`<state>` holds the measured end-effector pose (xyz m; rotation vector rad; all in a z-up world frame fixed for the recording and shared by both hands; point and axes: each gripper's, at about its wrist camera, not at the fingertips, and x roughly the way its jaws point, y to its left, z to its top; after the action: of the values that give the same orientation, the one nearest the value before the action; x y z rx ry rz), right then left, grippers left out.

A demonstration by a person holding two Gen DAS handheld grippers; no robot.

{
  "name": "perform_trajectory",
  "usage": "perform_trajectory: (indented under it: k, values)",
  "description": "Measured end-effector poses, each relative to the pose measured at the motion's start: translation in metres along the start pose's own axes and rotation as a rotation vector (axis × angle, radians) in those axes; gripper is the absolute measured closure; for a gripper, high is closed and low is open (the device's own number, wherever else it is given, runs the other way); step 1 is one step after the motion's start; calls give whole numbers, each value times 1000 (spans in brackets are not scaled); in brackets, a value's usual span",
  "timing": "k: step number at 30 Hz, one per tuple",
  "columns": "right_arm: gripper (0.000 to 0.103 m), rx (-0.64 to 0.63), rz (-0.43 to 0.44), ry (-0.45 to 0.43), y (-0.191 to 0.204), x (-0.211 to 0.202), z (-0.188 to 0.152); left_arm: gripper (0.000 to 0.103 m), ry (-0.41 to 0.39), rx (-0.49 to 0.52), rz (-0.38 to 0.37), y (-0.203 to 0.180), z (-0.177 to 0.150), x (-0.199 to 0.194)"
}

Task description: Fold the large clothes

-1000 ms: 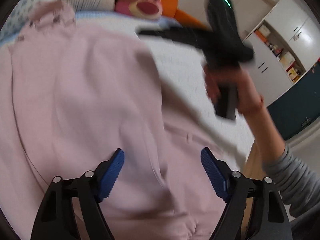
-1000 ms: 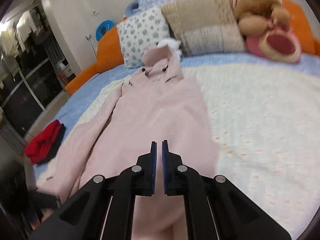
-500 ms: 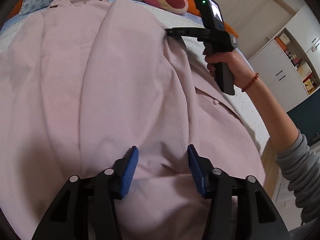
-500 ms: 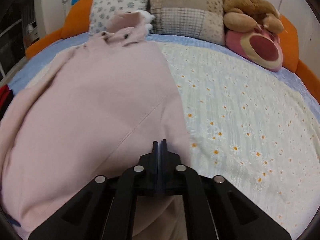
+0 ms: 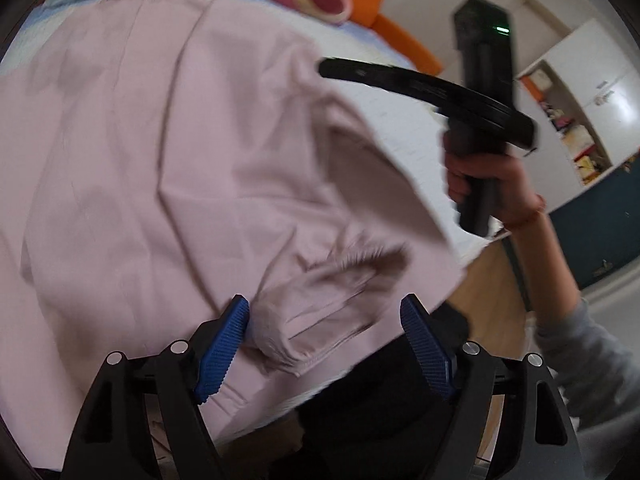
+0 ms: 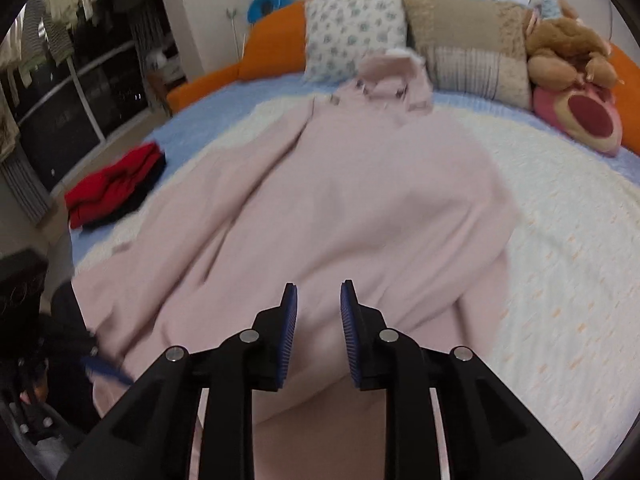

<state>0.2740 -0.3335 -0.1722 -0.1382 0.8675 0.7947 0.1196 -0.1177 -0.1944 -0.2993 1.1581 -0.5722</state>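
A large pale pink coat (image 6: 340, 208) lies spread on the bed, collar toward the pillows; it also fills the left wrist view (image 5: 160, 160). A bunched cuff or hem fold (image 5: 320, 312) lies between the blue pads of my left gripper (image 5: 326, 316), which is open and empty above the coat's near edge. My right gripper (image 6: 318, 304) is open with a small gap, empty, above the coat's lower part. It also shows in the left wrist view (image 5: 420, 84), held by a hand above the coat's right edge.
The bed has a white flowered quilt (image 6: 560, 240) and blue sheet. Pillows (image 6: 460, 40) and plush toys (image 6: 572, 80) line the orange headboard. Folded red and black clothes (image 6: 116, 188) lie at the bed's left edge. Cupboards (image 5: 580, 112) stand beyond the bed's edge.
My right gripper was shut on the coat's edge and has opened and lifted away. My left gripper has opened wider and pulled back toward the coat's near edge.
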Motion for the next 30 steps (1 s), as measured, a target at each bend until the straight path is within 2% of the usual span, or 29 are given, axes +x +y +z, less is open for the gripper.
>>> perform_trajectory:
  k: [3,6,10,11,12,13,14,15,16,17,18,21,23,25,27,30]
  values:
    - [79,28,-12,81,6,26,-20,22,-5,1,10,11,-5,8]
    - [80,-46,-120,159,18,49,-36,21,-15,51,24,11,-8,7]
    - [78,-67,-184,148,33,41,-31,21,-15,91,51,-9,-12,2]
    - [78,-60,-183,131,37,34,-29,21,-17,88,39,-12,-15,-1]
    - [78,-54,-180,109,43,26,-27,21,-29,74,-7,-8,-17,-17]
    - [78,-52,-175,82,52,17,-24,19,-42,52,-43,-8,-8,-17]
    - [75,-68,-168,36,71,1,-19,19,-60,21,-79,1,-10,-30]
    - [61,-90,-159,3,86,-8,-17,16,-98,-34,-115,16,-14,-52]
    - [51,-111,-150,-29,100,-16,-15,13,-131,-73,-123,29,-23,-68]
    - [35,-151,-131,-84,127,-27,-12,12,-172,-111,-121,44,-29,-86]
    - [33,-194,-104,-120,152,-33,-11,10,-216,-151,-109,59,-36,-104]
    - [34,-322,1,-168,228,-33,-12,10,-338,-274,26,113,-65,-160]
    - [34,-395,64,-176,275,-22,-19,10,-382,-350,65,141,-82,-182]
    - [34,-463,100,-157,321,-1,-27,10,-404,-423,96,171,-101,-201]
    - [35,-506,128,-127,354,23,-34,10,-414,-451,126,193,-113,-210]
    - [37,-567,142,-78,395,59,-46,10,-423,-487,104,215,-123,-213]
